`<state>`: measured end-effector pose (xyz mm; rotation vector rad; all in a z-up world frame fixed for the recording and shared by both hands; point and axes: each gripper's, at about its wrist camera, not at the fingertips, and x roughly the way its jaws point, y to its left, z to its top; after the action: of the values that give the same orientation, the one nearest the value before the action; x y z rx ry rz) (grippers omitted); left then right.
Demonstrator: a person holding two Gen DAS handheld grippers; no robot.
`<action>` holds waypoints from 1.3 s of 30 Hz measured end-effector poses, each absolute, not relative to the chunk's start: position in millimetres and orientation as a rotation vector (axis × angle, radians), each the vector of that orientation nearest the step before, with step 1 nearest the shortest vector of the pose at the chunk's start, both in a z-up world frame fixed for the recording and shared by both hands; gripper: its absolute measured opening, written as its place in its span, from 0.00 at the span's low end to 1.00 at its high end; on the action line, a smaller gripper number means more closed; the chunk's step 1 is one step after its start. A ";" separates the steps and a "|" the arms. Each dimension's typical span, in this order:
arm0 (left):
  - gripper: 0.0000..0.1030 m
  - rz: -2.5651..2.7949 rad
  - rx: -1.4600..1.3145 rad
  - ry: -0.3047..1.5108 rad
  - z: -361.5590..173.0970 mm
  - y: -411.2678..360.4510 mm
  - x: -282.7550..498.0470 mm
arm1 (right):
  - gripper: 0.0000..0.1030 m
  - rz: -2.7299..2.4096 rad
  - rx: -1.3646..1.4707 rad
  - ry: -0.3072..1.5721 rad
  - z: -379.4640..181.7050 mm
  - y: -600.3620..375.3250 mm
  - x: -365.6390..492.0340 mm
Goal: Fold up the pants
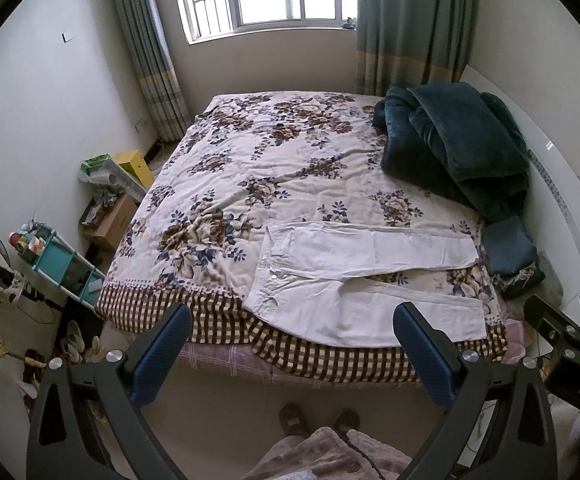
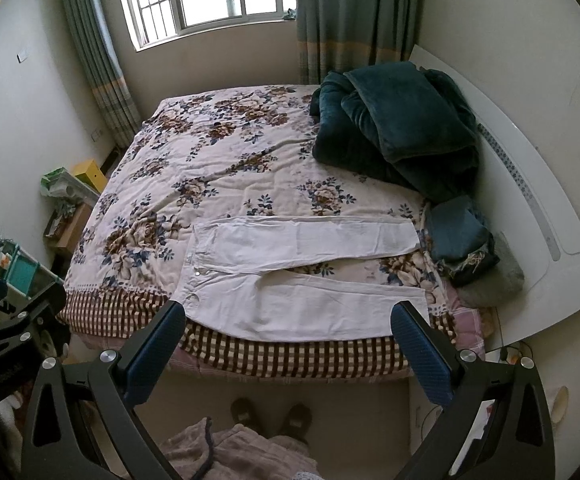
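Observation:
White pants (image 1: 353,280) lie flat on the near edge of the bed, waistband to the left, both legs spread toward the right; they also show in the right wrist view (image 2: 290,276). My left gripper (image 1: 291,320) is open and empty, held above the floor in front of the bed, short of the pants. My right gripper (image 2: 290,318) is open and empty, at the same height and distance. The right gripper shows at the right edge of the left wrist view (image 1: 561,320).
The bed has a floral quilt (image 1: 250,168) with a checked border. A dark green blanket pile (image 1: 449,144) and folded dark clothes (image 1: 509,252) sit at the right by the white headboard (image 1: 561,184). Boxes and a teal shelf (image 1: 58,264) stand left. My slippered feet (image 1: 317,420) are below.

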<state>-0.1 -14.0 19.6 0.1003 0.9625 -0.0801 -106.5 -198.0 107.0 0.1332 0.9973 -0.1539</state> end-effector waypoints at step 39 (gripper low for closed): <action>1.00 -0.086 0.105 0.948 24.4 -15.2 -2.3 | 1.00 -0.156 0.139 0.985 112.3 -202.5 -114.8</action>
<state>-2.3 -15.2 24.4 0.1053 0.9480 -0.0861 -114.8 -202.5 112.3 0.1391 0.9848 -0.1560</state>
